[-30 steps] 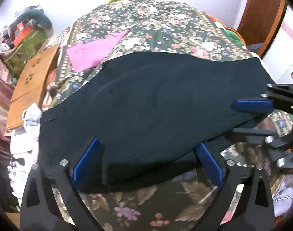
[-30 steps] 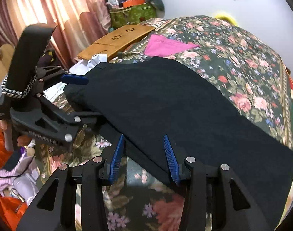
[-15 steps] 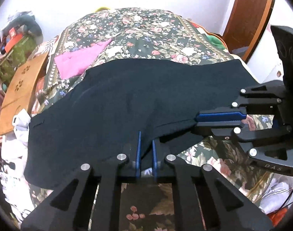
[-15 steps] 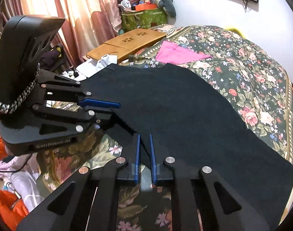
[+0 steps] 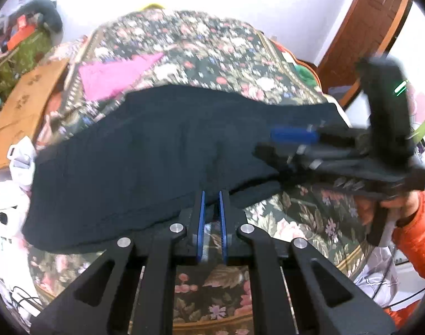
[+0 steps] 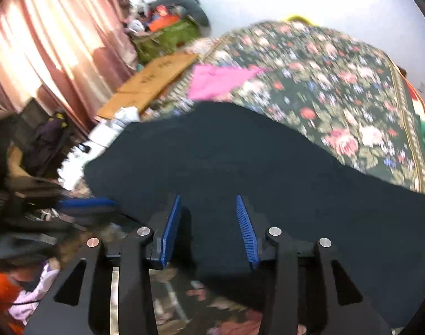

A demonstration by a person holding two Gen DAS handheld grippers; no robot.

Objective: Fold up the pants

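Floral bedding point(image 5: 201, 42) in dark green with pink and white flowers covers one bed that fills most of both views, with a white wall behind, one brown door point(image 5: 366, 36) on the right and pink curtains point(image 6: 45, 44) on the far left. One pair of pants point(image 5: 145, 153) lies spread across the near part of the bed: dark navy, plain, mostly flat, its near edge bunched and lifted a little off the quilt. One pink cloth point(image 5: 112, 76) lies just beyond it on the bedding, and one flat wooden board point(image 5: 25, 103) sits past the bed's left edge. Two grippers are in view. The left gripper point(image 5: 211, 195) has its blue fingers point(image 5: 202, 212) clenched on the near edge of the pants. The right gripper point(image 6: 208, 203) is opening, its blue fingers point(image 6: 172, 223) standing apart over the dark fabric without pressing on it. One orange sleeve point(image 5: 416, 240) shows behind the right gripper.
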